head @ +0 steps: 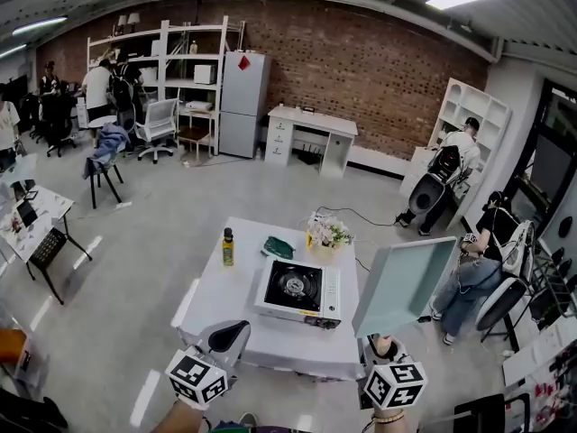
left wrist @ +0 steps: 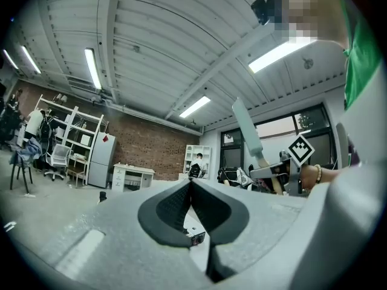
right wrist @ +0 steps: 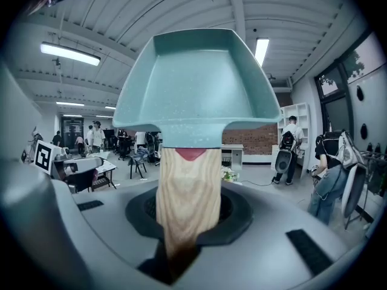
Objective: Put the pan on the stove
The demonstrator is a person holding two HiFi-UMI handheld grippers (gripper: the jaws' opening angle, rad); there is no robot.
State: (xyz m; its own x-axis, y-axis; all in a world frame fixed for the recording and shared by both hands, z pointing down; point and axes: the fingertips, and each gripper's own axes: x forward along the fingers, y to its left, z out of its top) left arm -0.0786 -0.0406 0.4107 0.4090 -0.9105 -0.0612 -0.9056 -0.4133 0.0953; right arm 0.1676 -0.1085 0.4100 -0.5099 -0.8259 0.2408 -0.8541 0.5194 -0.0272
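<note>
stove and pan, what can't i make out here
- Stove knob setting: head view, too small.
- Bottle label: head view, too small.
- Table right side: head view, partly behind the pan.
- Pan handle end: right gripper view, buried in the right gripper.

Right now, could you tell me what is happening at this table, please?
A person stands at the white table with a gripper in each hand. The right gripper is clamped on the wooden handle of a teal pan, held up in the air to the right of the stove. The left gripper is shut and empty. Nothing sits on the stove yet.
</note>
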